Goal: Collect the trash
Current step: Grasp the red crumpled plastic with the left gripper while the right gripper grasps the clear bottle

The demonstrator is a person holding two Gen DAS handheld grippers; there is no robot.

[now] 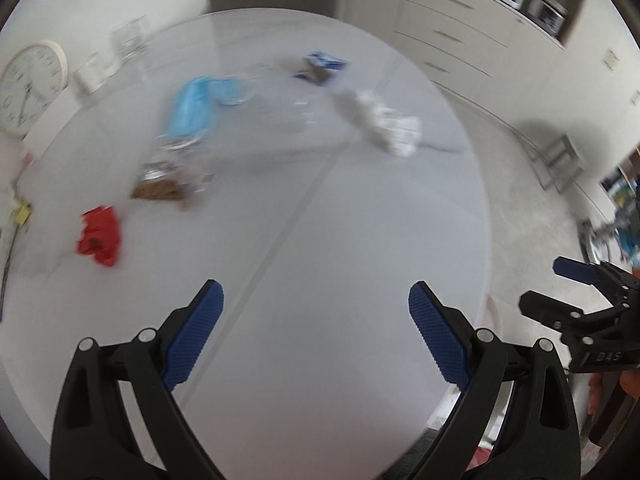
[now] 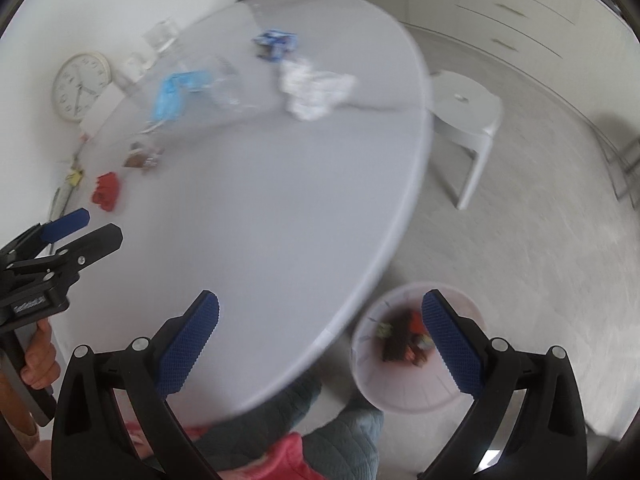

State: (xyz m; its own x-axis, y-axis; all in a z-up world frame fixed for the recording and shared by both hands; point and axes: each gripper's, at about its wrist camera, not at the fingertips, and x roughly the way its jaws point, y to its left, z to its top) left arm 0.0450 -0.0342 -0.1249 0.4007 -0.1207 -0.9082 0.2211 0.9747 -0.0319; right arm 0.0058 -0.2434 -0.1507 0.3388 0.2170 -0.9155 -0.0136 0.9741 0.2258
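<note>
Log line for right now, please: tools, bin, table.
left tool: open, empty | right tool: open, empty | bin: holds trash | table: red wrapper, white tissue remain

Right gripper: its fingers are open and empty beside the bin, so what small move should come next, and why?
Probably swing the right gripper back over the table toward the crumpled white paper. It holds nothing, the bin already has scraps inside, and that paper lies nearest the table's right edge. The red wrapper sits closer to the left gripper.
</note>
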